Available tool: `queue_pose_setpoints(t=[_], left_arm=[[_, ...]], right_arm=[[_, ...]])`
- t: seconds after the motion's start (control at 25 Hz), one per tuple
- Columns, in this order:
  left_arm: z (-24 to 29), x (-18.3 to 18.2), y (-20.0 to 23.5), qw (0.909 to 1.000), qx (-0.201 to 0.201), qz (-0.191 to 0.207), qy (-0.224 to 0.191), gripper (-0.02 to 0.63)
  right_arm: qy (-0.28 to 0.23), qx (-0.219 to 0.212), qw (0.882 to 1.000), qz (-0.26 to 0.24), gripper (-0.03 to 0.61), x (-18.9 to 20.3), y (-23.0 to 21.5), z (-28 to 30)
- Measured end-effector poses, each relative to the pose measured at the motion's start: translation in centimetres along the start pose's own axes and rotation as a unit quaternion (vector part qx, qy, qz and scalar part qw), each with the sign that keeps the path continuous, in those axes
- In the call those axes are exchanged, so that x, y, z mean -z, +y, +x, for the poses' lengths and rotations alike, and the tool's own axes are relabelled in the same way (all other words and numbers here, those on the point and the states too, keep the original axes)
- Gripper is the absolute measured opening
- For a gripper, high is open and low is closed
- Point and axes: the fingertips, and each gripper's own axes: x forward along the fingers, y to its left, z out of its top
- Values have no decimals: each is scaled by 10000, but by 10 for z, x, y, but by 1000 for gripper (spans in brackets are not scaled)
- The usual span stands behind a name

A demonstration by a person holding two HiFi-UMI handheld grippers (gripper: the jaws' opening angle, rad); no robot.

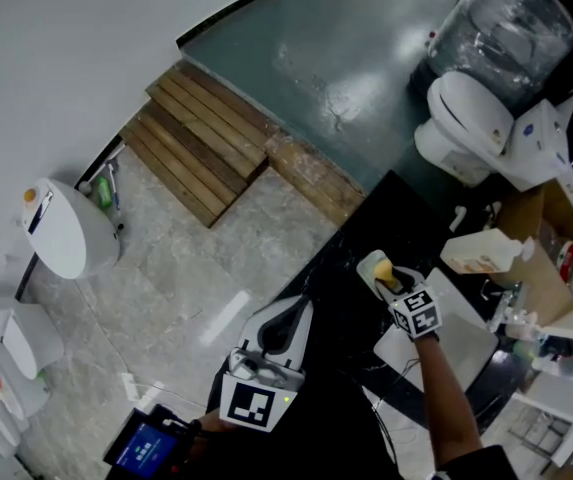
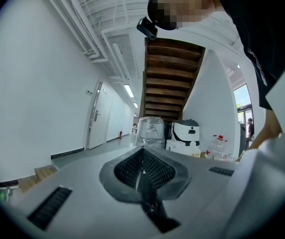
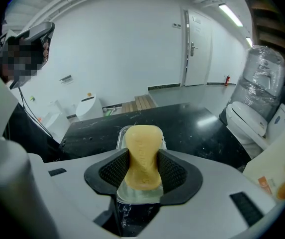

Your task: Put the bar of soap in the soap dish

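Note:
A yellow bar of soap (image 3: 143, 153) is pinched at its waist by my right gripper (image 3: 143, 172), which is shut on it. Directly beneath it a clear soap dish (image 3: 123, 133) rests on the black counter (image 3: 197, 131); whether the soap touches the dish cannot be told. In the head view the soap (image 1: 383, 270) and right gripper (image 1: 392, 281) sit over the dish (image 1: 368, 264) near the counter's far edge. My left gripper (image 1: 278, 334) hangs to the lower left, away from the dish. Its jaws (image 2: 143, 176) are shut with nothing between them.
A white bottle with an orange label (image 1: 481, 253) lies right of the dish, and a white board (image 1: 471, 348) is behind my right gripper. A toilet (image 1: 466, 118) and a wrapped water jug (image 1: 506, 23) stand beyond the counter. Wooden steps (image 1: 206, 138) lie on the floor.

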Motion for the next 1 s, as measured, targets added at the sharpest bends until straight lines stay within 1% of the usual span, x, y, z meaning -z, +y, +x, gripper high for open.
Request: queue_pose_setpoints(t=[0.2, 0.44, 0.52, 0.72, 1.0], left_arm=[[-2, 3, 2, 10000, 12, -67, 18, 1], [-5, 2, 2, 10000, 22, -60, -45, 0], [-6, 2, 2, 10000, 27, -56, -49, 0], [-10, 2, 3, 9999, 33, -101, -65, 2], [-18, -2, 7, 9998, 96, -99, -110, 1]], right_arm=[[149, -7, 9999, 50, 173, 4, 0, 1], [291, 34, 9991, -316, 173, 7, 2, 0], [300, 55, 9989, -358, 173, 7, 1, -1], [217, 186, 9991, -329, 173, 4, -3, -5], [-49, 450, 9990, -8, 173, -4, -3, -20]])
